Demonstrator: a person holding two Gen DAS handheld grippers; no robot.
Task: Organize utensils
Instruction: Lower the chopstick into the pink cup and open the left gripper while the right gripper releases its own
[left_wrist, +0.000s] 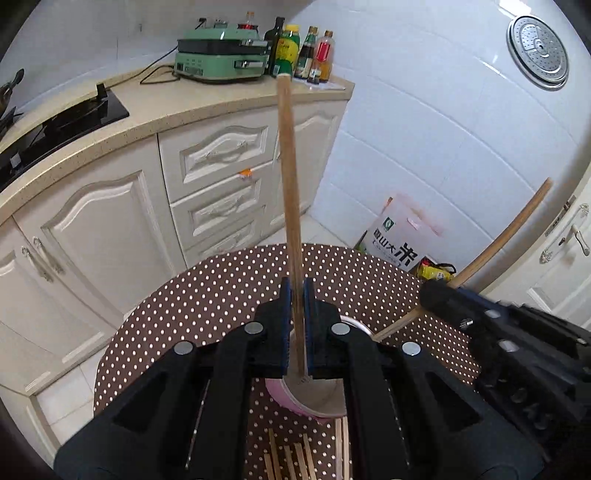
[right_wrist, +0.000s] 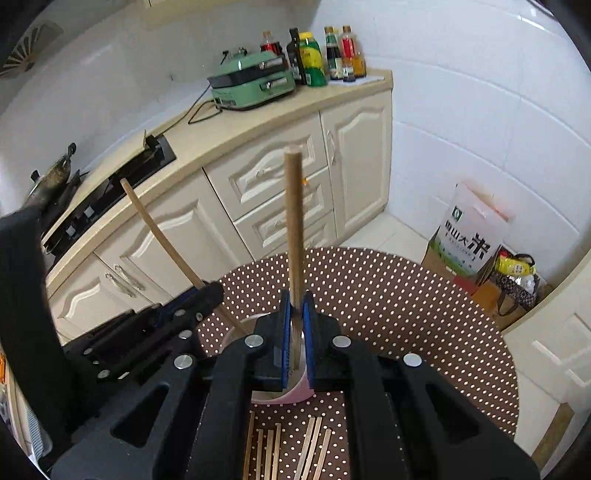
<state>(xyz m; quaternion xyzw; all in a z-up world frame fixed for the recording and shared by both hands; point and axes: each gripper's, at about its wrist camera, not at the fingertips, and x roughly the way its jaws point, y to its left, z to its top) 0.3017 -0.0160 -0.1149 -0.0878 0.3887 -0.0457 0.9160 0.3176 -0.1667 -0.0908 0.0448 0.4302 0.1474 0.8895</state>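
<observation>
In the left wrist view, one chopstick (left_wrist: 291, 206) is clamped upright between the nearly closed fingers of the left gripper (left_wrist: 298, 295), its lower end over a pink cup (left_wrist: 295, 400) on the dotted table (left_wrist: 221, 295) — loose chopsticks (left_wrist: 291, 461) are seen below.

In the right wrist view, a second chopstick (right_wrist: 294, 229) is pinched by the right gripper (right_wrist: 296, 306) above the same cup.
</observation>
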